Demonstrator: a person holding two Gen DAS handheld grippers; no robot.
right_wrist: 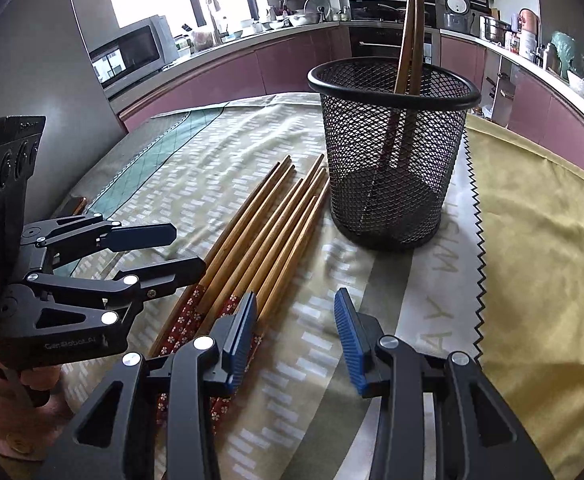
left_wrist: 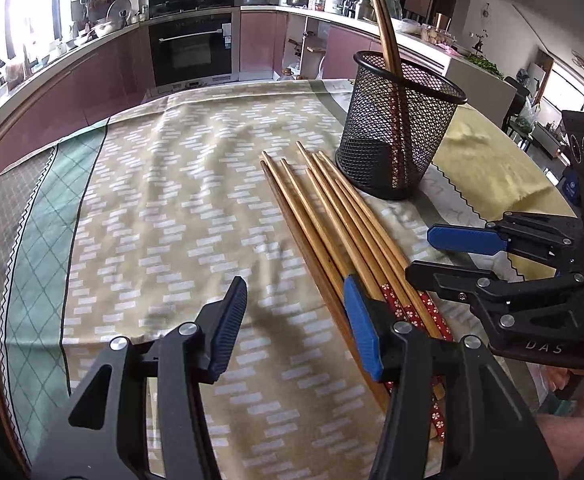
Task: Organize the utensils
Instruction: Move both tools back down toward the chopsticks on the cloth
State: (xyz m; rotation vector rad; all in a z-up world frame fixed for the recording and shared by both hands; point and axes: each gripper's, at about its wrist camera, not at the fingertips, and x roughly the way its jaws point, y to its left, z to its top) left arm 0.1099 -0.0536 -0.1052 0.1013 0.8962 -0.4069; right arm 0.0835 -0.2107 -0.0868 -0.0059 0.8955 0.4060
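Chopsticks (left_wrist: 331, 216) lie beside the mesh cup (left_wrist: 399, 128) (two inside), both tools (left_wrist: 295, 320) (right_wrist: 297, 332) angled down, part-open, empty

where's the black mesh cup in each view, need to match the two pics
Left wrist view: the mesh cup stands upper right of centre, just past the tips of the loose chopsticks.
Right wrist view: the cup stands upper centre-right, to the right of the chopstick tips.
Shared landmark: the two chopsticks standing in the cup, which rise above its rim in both views.
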